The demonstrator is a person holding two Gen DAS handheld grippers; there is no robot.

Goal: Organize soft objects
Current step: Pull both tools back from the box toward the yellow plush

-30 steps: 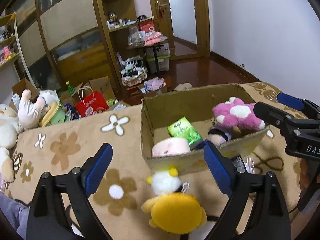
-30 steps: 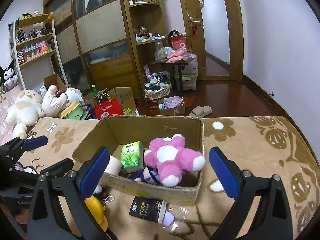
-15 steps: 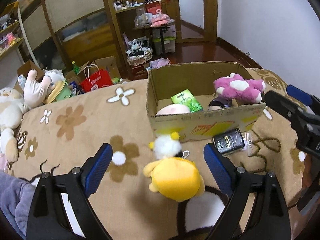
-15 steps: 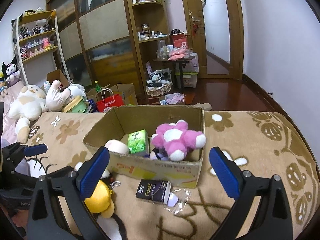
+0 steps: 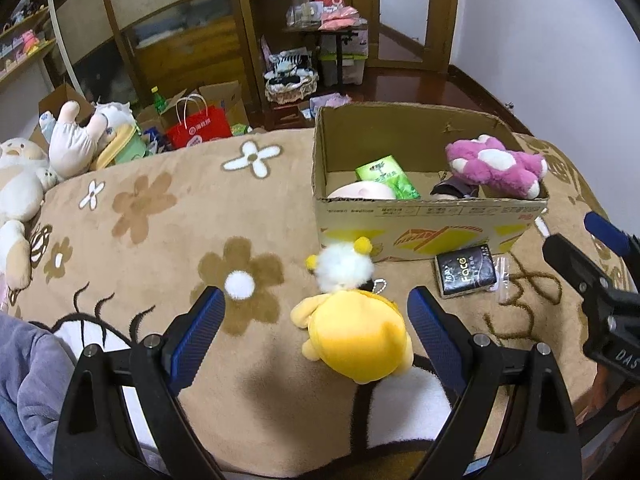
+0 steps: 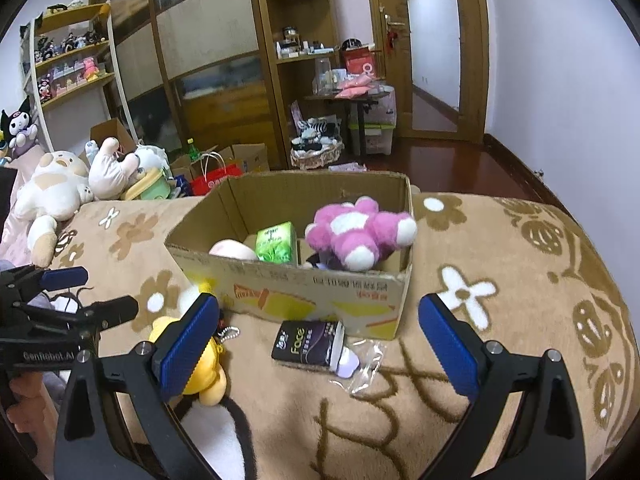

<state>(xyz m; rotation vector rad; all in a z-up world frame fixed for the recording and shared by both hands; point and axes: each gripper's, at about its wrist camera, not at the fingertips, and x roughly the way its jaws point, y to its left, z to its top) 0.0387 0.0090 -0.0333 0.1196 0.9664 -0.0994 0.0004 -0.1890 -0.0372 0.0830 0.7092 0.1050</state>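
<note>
Inside cardboard box point(image 6: 316, 284): pink plush point(image 6: 356, 234), green pack point(image 6: 276, 242) already in. Yellow plush point(image 5: 356, 342) & black Face pack point(image 6: 308, 346) left on blanket. Left gripper point(image 5: 316, 330), right gripper point(image 6: 320, 344) both wide open, empty.

Open brown cardboard box point(image 5: 432, 216) sat on the tan flowered blanket. Inside: fluffy pink-and-white plush point(image 5: 496, 166) sprawled over the right end, green tissue pack point(image 5: 387, 177) leaning mid-box, pale pink round soft item point(image 5: 362, 191) at left. Outside, yellow plush w/ white fluffy head point(image 5: 352, 320) lay just in front of the box's left corner; black "Face" tissue pack point(image 6: 308, 346) flat beside the front wall.
</note>
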